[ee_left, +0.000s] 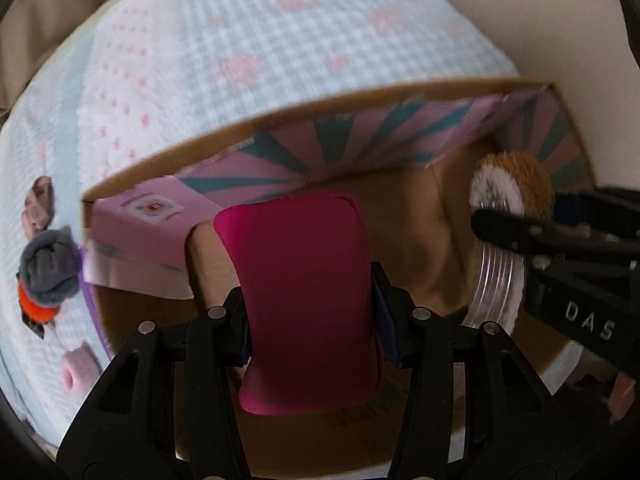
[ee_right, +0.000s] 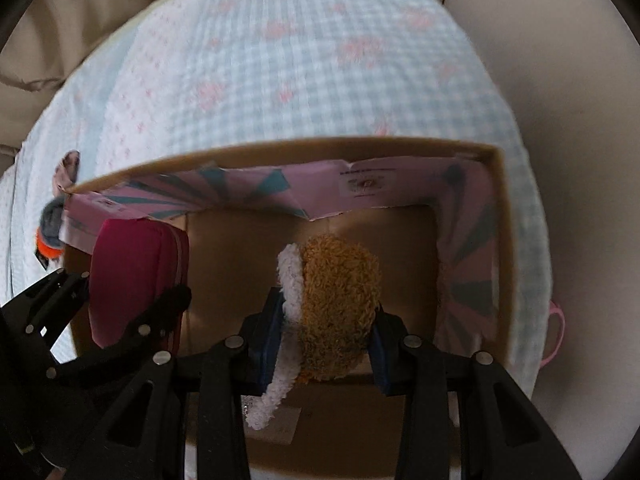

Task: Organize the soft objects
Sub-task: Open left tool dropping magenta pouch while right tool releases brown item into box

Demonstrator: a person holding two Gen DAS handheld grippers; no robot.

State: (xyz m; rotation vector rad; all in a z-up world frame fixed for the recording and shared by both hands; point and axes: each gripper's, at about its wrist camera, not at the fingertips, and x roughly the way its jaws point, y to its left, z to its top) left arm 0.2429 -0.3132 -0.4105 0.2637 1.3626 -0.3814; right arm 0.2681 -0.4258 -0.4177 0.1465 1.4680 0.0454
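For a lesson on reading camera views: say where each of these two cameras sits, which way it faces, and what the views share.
Left wrist: sits on the left gripper, looking down into the cardboard box; its fingers clamp a magenta pouch.
Right wrist: sits on the right gripper, looking down into the box; its fingers clamp a brown plush toy.
Shared: box, both held items, checked blanket.

surface: bed under a blue-and-white checked blanket (ee_right: 280,92) with pink marks | on it: open cardboard box (ee_right: 502,248) | left of box: grey-and-orange soft toy (ee_left: 48,276), touching its corner; pink foam ring (ee_left: 78,372) nearby | right of box: pink loop (ee_right: 558,332) at blanket edge
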